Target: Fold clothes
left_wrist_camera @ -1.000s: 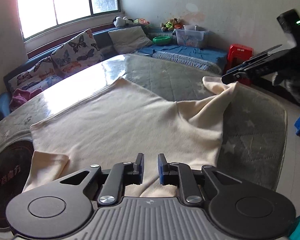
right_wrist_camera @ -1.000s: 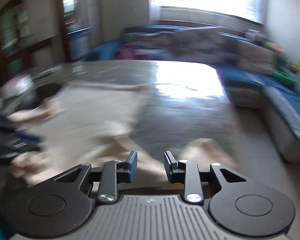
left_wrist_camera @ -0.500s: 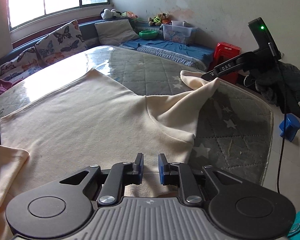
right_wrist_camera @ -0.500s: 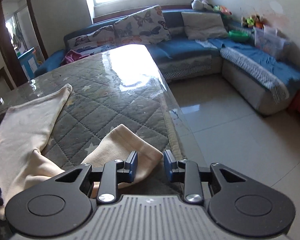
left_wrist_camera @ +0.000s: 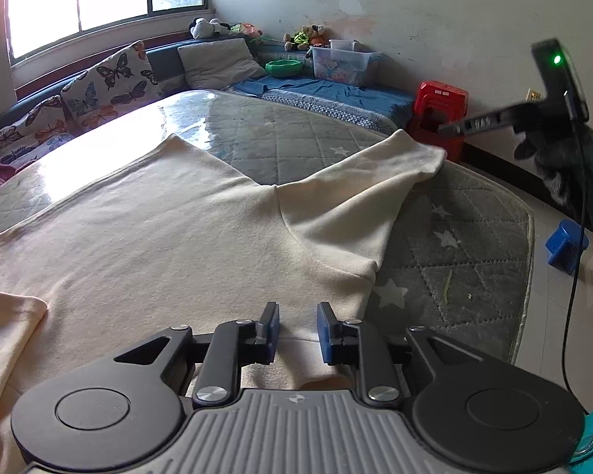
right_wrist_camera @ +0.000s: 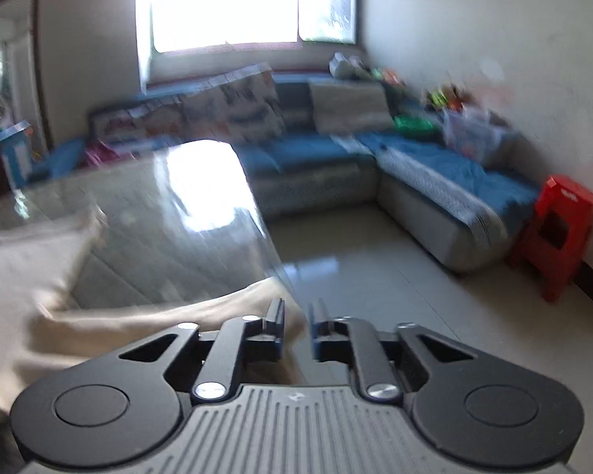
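One cream garment; two butterfly cushions; one red stool.

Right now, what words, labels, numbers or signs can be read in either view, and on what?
Nothing reads clearly.
White lettering on the right gripper arm, left wrist view: too blurred. Its jaws are closing, the shirt sleeve edge between them.
Raised marks on the red stool: too small.
Sticker by the wall socket: too small.
Storage box: a cartoon picture, no legible words.
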The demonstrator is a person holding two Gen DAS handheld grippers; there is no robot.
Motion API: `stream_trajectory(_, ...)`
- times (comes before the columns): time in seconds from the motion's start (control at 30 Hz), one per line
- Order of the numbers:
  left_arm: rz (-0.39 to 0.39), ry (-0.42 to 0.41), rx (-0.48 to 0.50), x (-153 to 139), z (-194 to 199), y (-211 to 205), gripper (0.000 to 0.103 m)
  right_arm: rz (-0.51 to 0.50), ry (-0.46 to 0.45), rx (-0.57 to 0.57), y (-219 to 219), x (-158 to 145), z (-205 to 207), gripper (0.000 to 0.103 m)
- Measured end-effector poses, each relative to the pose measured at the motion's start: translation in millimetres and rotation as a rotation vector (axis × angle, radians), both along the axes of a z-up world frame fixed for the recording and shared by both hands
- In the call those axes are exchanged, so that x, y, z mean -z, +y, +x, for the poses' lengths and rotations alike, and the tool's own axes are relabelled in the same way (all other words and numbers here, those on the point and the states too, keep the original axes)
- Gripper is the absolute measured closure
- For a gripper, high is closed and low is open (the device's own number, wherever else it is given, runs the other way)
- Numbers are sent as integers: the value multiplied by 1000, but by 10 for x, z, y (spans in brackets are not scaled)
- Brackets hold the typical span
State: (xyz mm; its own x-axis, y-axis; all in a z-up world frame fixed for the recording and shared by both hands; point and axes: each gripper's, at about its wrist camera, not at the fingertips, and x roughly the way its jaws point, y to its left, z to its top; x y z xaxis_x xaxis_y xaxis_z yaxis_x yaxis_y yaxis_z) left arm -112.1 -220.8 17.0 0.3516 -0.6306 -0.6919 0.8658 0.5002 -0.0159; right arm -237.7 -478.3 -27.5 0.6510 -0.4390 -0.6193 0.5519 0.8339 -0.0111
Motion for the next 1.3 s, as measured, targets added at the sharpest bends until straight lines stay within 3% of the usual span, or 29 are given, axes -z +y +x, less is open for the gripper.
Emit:
stream_trajectory(0.1, 0, 3, 1, -13, 2, 12, 79, 17, 24, 14, -23, 78, -1, 87)
stream_trajectory(0.2, 0, 2, 1, -17, -2, 18, 79, 21, -13, -35, 38, -17, 49, 87)
stream_trajectory(0.33, -8, 9, -11, -17, -5, 24, 79, 85, -4, -147, 133, -3, 334, 84)
stream_trajectory(0.43, -16, 8, -32, -48, 3, 76, 78, 109, 32, -151, 126, 112, 508, 83)
stream_trajectory(0.53, -33, -15, -109, -146, 112, 229, 78, 111, 57, -145, 102, 213, 648, 83)
stream_trajectory(0.67, -39, -62, -263, -265, 383, 501, 78, 100, 40, -172, 157, 111, 678, 83)
stream_trajectory(0.83, 47, -143, -433, -232, 787, 718, 78, 90, 5, -251, 365, -32, 667, 81)
stream_trajectory(0.97, 92, -145, -470, -127, 1002, 725, 68, 97, -10, -318, 558, -112, 685, 79)
stream_trajectory(1.07, 114, -135, -484, -21, 1084, 722, 68, 93, -14, -382, 734, -172, 711, 72)
stream_trajectory(1.17, 98, -118, -489, 34, 1121, 771, 68, 81, -11, -443, 911, -212, 752, 72)
stream_trajectory(1.2, 86, -112, -490, 42, 1128, 795, 72, 80, -11, -465, 976, -227, 769, 72)
stream_trajectory(1.23, 75, -106, -491, 50, 1136, 819, 85, 79, -10, -475, 1008, -232, 779, 72)
stream_trajectory(1.3, 54, -102, -492, 27, 1137, 873, 95, 74, -8, -499, 1098, -245, 813, 72)
